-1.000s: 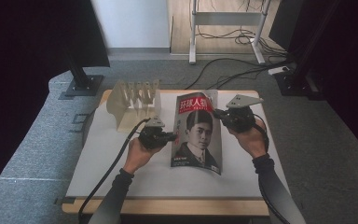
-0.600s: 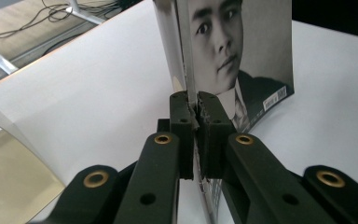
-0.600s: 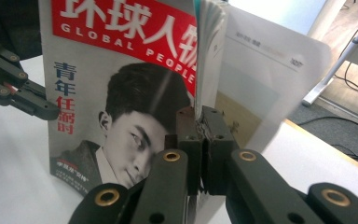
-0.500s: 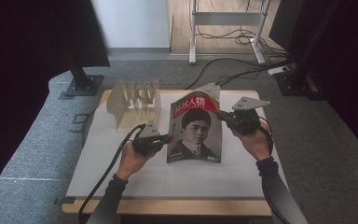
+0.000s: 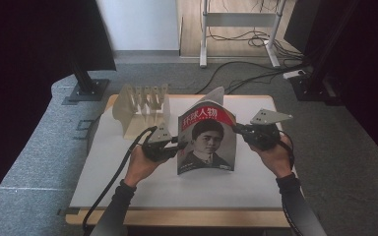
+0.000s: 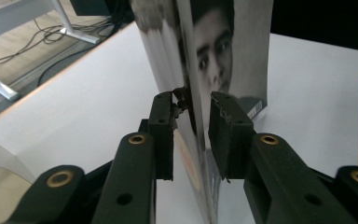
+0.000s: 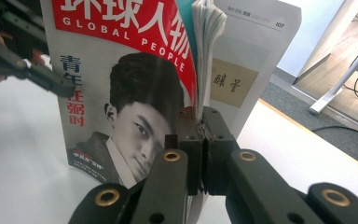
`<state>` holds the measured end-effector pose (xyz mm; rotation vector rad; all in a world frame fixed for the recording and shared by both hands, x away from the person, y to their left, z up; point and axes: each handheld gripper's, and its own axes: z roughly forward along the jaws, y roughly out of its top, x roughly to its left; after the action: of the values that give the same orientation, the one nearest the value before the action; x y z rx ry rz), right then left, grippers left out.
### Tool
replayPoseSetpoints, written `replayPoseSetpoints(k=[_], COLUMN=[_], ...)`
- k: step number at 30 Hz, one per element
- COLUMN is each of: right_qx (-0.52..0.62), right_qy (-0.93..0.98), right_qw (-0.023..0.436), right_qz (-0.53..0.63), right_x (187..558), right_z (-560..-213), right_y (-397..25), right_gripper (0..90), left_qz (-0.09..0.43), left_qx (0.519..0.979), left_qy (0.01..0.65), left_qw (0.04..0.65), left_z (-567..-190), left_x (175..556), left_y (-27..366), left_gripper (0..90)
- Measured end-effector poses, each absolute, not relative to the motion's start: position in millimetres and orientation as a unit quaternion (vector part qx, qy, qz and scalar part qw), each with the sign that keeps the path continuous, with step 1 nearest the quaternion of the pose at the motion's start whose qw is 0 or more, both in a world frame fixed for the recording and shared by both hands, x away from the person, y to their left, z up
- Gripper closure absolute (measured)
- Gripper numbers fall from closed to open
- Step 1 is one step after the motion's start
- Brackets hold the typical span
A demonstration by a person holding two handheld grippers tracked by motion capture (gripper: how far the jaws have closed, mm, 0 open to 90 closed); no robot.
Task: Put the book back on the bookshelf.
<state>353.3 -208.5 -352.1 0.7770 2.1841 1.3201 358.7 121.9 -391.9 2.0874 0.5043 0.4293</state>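
High view: magazine (image 5: 206,140) upright on white table (image 5: 128,172), long axis vertical, between left gripper (image 5: 176,146) and right gripper (image 5: 240,130); slotted rack (image 5: 140,105) just behind-left, likely destination.

Left gripper view: jaws parted, straddling magazine's (image 6: 200,70) edge, not pinching; gap visible on cover side.

Right gripper view: jaws clamped tight on magazine's (image 7: 135,88) other edge, carrying its weight. Red masthead, portrait cover, pages fanned at top.
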Motion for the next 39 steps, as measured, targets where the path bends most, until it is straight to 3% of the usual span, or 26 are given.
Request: replayPoseSetpoints(k=[13,16,18,25,32,39], right_qx=[0.277,0.276,0.275,0.282,0.302,0.314], right_qy=[0.797,0.796,0.796,0.792,0.791,0.794], right_qw=[0.233,0.232,0.232,0.230,0.227,0.216], right_qz=[0.484,0.486,0.487,0.490,0.482,0.474], right_x=[351,351,351,353,355,357], right_z=[-353,-353,-353,-357,-369,-386], right_y=[-210,-210,-210,-216,-227,-228], right_gripper=[86.7,86.6,86.5,85.2,72.9,53.5], left_qz=[0.188,0.198,0.202,0.184,0.170,0.175], left_qx=[0.848,0.852,0.853,0.850,0.842,0.844], left_qy=[0.215,0.222,0.224,0.223,0.226,0.237], left_qw=[0.446,0.431,0.427,0.440,0.459,0.448], left_z=[-354,-351,-350,-351,-352,-349], left_x=[373,378,379,382,382,379], left_y=[107,103,103,108,119,131], left_gripper=[67.3,71.8,80.7,86.4,86.7,86.8])
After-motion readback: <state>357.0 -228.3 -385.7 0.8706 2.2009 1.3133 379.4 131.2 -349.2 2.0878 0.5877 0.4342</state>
